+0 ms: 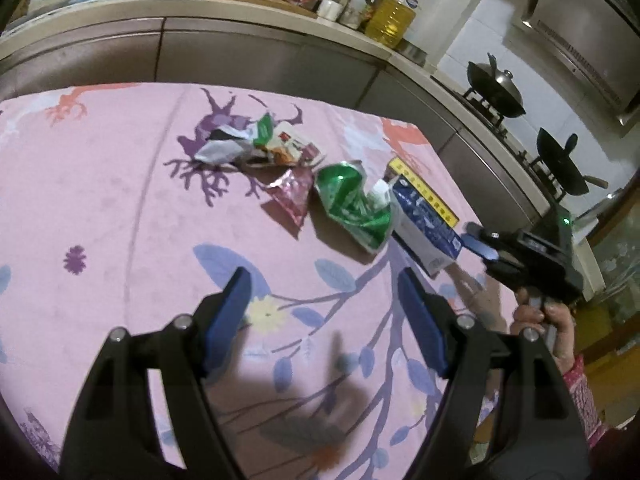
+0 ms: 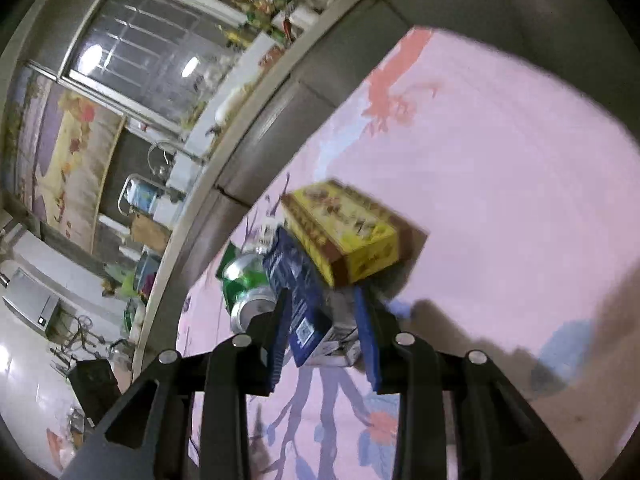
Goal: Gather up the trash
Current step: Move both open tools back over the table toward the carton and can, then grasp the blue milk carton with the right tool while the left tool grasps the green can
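Trash lies in a row on the pink flowered cloth: a crumpled white and green wrapper, a pink wrapper, a crushed green can and a blue and white carton. My left gripper hovers open and empty, short of the can. My right gripper has its blue pads against both sides of the blue carton. A yellow box lies just beyond it, and the green can sits to its left. In the left wrist view the right gripper meets the carton's right end.
A grey kitchen counter runs behind the table, crowded with bottles, among them an oil bottle. Two black woks stand on the stove at the right. A hand holds the right gripper's handle.
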The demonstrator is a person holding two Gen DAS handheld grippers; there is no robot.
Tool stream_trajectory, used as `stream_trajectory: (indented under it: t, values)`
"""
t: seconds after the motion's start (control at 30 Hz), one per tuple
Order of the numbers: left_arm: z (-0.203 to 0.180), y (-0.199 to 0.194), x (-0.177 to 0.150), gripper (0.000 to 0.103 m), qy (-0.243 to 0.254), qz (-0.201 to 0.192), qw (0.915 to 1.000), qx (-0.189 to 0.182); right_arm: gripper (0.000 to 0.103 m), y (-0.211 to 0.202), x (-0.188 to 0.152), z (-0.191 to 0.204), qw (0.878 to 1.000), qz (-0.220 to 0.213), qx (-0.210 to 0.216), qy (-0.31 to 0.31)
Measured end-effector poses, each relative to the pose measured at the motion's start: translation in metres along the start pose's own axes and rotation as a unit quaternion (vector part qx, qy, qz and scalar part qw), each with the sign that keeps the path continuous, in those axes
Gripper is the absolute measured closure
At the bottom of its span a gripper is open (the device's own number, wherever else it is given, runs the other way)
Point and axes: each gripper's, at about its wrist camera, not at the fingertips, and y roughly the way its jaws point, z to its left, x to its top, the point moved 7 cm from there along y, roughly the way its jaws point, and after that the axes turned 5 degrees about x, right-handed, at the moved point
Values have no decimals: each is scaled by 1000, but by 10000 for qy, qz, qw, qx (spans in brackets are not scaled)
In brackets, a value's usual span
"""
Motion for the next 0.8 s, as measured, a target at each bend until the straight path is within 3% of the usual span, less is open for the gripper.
stream_trajectory:
  t: [0.1, 0.17, 0.3, 0.43, 0.57, 0.63, 0.7, 0.8]
  values:
    - [-5, 3, -1, 31, 53, 33, 9999, -97, 72, 18, -43, 28, 9978, 544, 313, -204]
    - [-7, 5, -1, 31, 67, 45, 9999, -133, 72, 21, -76, 55, 9937, 788, 431, -676]
    - [-13, 16, 4, 31, 42, 173, 9996, -210, 72, 14, -100, 71, 9865, 572, -176, -1523]
    - [-23, 43, 21, 31, -133, 399, 9981, -459, 56, 5, -96, 65, 9850, 232, -572, -1611]
    - [-18, 77, 37, 31, -724, 700, 9913, -846, 54, -3, -82, 56, 9873, 63, -633, -1456]
    - [-9, 88, 39, 32, -1153, 811, 9846, -1037, 54, -6, -70, 49, 9882, -16, -661, -1384]
    - [2, 101, 38, 38, -1715, 992, 9709, -1349, 54, -7, -62, 46, 9889, -70, -668, -1322]
    - [4, 113, 34, 46, -1993, 1164, 9610, -1525, 54, -5, -48, 41, 9903, -122, -670, -1215]
